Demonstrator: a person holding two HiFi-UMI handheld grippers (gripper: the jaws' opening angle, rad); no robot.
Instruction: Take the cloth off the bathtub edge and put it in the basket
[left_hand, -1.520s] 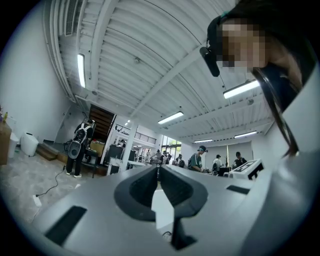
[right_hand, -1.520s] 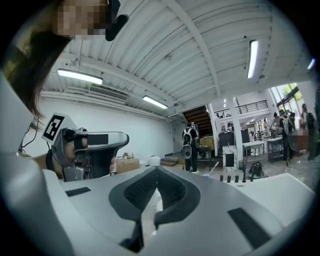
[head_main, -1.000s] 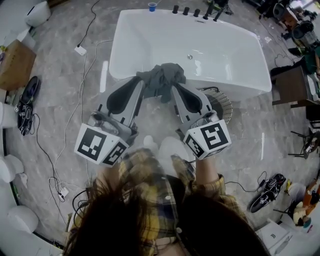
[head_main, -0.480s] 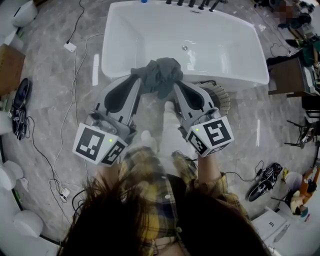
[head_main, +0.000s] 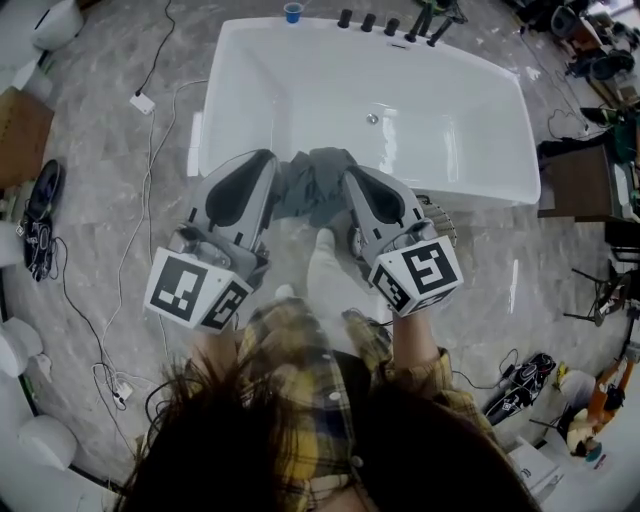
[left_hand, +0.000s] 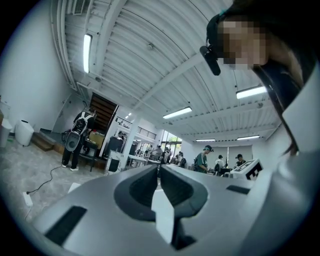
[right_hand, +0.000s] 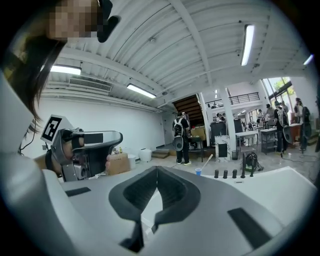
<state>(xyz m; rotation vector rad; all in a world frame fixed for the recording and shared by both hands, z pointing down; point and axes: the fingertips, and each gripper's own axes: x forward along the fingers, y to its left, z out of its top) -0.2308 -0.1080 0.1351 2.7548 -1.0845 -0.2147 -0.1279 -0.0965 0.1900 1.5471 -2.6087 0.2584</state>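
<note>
In the head view, a white glossy bathtub (head_main: 430, 110) with rounded corners stands on a polished floor (head_main: 120, 200) of grey-veined stone. A soft, crumpled grey cloth (head_main: 315, 185) is bunched over the tub's near rim, between the tips of the left gripper (head_main: 280, 165) and the right gripper (head_main: 348, 177), and it touches both. Both grippers are smooth grey plastic shells with a dark hollow on top and a black-and-white marker cube at the back. Behind the right gripper, just beside the tub's outer wall, shows the ribbed, round edge of the basket (head_main: 440, 215). A small blue cup (head_main: 292, 12) and a row of black tap knobs (head_main: 370, 20) stand on the tub's far rim.

In the left gripper view, the two curved jaws are pressed together at the tip, around a dark padded, heart-shaped recess. No cloth shows between them here; it lies out of sight below the shell.

In the right gripper view, the jaws likewise meet in one closed seam, with no fabric seen in it. Whether a fold is caught at either tip cannot be told. Past the shell lie the tub's flat white rim, the cup and the knobs, and the left gripper's boxy body is at the left.
</note>
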